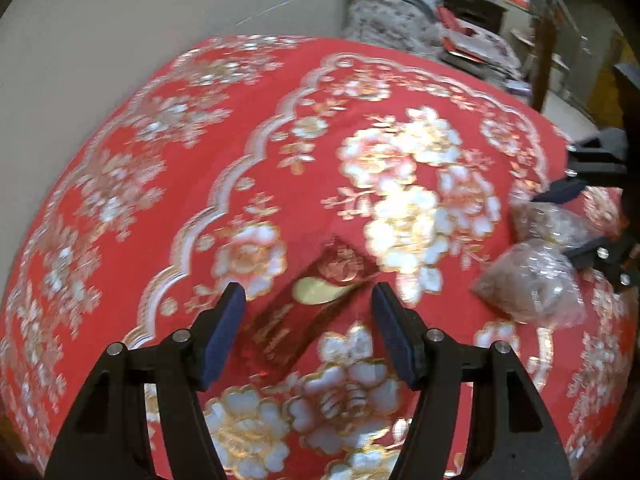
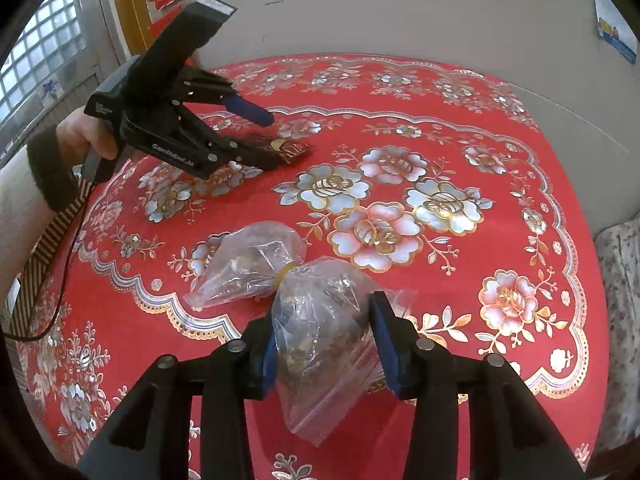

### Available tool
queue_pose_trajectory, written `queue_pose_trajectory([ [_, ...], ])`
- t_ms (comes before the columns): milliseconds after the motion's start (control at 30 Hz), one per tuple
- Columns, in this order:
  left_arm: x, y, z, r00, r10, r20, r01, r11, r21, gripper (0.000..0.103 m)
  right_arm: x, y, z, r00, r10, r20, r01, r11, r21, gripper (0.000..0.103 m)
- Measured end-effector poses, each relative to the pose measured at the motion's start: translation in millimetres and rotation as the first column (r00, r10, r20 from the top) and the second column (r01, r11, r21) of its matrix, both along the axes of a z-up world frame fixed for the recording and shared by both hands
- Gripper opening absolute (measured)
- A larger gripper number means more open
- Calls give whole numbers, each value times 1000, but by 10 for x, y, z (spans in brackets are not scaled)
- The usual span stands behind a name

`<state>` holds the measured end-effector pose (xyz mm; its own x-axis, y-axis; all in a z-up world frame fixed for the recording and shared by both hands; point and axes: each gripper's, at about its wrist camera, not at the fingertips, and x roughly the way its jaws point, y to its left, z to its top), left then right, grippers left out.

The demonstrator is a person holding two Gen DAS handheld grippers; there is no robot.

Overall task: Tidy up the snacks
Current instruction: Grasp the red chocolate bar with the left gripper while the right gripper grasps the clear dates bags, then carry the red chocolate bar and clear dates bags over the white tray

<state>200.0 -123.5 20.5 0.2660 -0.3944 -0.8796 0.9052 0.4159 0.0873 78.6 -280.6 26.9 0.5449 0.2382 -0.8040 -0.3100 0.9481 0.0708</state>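
- My left claw [image 1: 308, 308] hangs low over the table with its jaws spread wide; a red and gold packet [image 1: 308, 304] lies on the cloth between the blue pads [image 1: 224, 332], which stand clear of it on both sides.
- My right claw [image 2: 324, 344] is parted about a clear plastic bag [image 2: 320, 344] of brown snacks; the pads sit at the bag's sides, but I cannot tell whether they press it.
- That bag is tied by a yellow band [image 2: 286, 270] to a second clear bag [image 2: 248, 264], which rests on the cloth just beyond, lower centre of the right wrist view.
- In the left wrist view, both bags lie at the right edge, well apart from the packet.
- The surface is a round table under a red tablecloth [image 2: 440, 120] patterned with white, pink and gold flowers and scalloped borders.
- A plain beige wall [image 2: 400, 8] stands behind the table; a glass-block window [image 2: 44, 40] fills the upper left of the right wrist view.
- Cluttered shelves [image 1: 480, 12] and grey fabric sit at the upper right of the left wrist view, blurred.
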Motion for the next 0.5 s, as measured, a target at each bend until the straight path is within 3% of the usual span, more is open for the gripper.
queue_pose_trajectory([
  [100,-53,-48,-22,1000,-26,18,26,999,20,66,24,0,1,1000,-3,-3,3,1000,2,44],
  [267,-14,15,-43,999,32,-44,-33,999,-9,64,9,61,-4,999,-26,22,26,999,-32,41],
  [400,-180,24,-32,999,42,-24,-42,999,-19,33,8,85,-3,998,-53,35,55,998,-37,39],
  [500,-348,12,-23,994,105,4,-105,994,-5,29,-4,81,1,996,-82,36,82,996,-22,38],
])
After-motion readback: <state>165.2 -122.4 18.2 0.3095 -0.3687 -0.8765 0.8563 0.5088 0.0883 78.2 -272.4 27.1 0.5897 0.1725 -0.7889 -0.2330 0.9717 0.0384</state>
